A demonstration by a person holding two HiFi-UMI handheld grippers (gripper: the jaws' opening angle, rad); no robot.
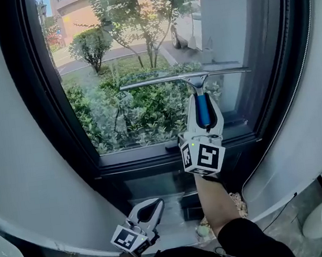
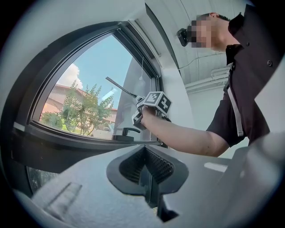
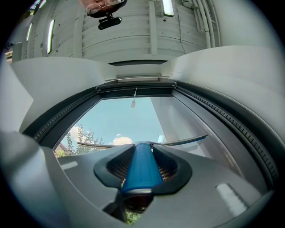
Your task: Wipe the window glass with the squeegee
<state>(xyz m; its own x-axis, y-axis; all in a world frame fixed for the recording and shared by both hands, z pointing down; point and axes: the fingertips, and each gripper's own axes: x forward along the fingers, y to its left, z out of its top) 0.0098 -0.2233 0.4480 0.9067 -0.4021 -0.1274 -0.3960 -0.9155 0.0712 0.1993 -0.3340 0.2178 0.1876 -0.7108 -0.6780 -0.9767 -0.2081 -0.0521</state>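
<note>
The squeegee [image 1: 203, 109] has a blue handle and a long metal blade [image 1: 184, 78] lying level against the window glass [image 1: 140, 52]. My right gripper [image 1: 205, 126] is shut on the blue handle [image 3: 141, 167], held up at the lower middle of the pane. In the right gripper view the blade [image 3: 178, 143] spreads left and right beyond the jaws. My left gripper [image 1: 147, 211] hangs low below the sill, jaws together, holding nothing. In the left gripper view the jaws [image 2: 147, 167] meet, and the right gripper's marker cube [image 2: 156, 102] shows by the glass.
A dark window frame [image 1: 59, 108] rings the glass, with a dark sill [image 1: 147, 156] below and a black latch handle [image 2: 127, 132] on it. Grey curved wall [image 1: 13, 160] flanks both sides. Bushes, trees and a parked vehicle lie outside.
</note>
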